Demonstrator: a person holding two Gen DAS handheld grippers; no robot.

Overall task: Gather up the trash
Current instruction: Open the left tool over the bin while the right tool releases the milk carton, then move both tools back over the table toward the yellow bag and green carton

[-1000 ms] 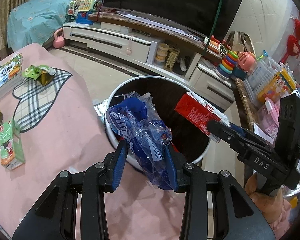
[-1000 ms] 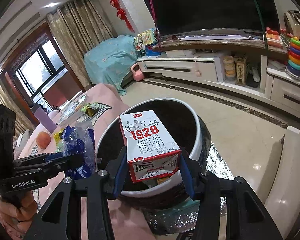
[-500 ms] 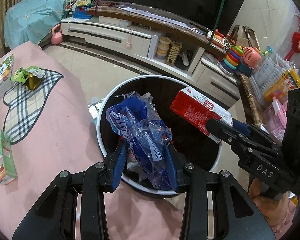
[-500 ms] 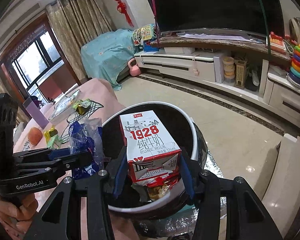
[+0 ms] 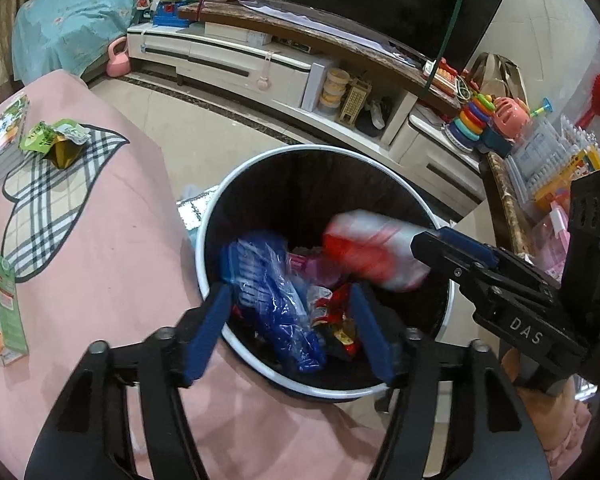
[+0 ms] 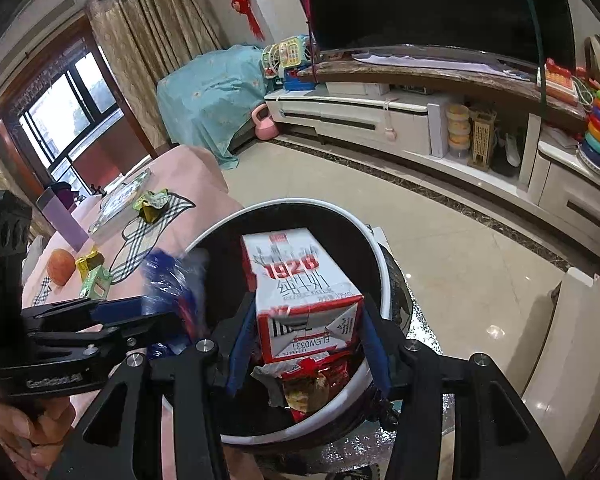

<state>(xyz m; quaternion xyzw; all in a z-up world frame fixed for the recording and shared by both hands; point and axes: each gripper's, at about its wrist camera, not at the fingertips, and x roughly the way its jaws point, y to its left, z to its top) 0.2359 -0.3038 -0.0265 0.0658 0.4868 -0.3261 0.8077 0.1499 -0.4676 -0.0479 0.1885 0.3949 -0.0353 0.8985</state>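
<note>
Left wrist view: the left gripper [image 5: 290, 330] is seen above the trash bin [image 5: 236, 184], its jaws opening, and the blue plastic bag [image 5: 276, 300], blurred, is apparently loose between them inside the bin. Over the same bin the milk carton [image 6: 300, 292] is framed by the right gripper [image 6: 306, 346], whose jaws are opening, seemingly off the carton's sides.

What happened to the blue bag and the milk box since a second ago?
The left gripper is opening its jaws and has let go of the blue bag, which is dropping blurred into the bin. The right gripper's jaws are opening too; the milk box between them has tipped down and looks blurred. The trash on the pink table stayed put.
</note>
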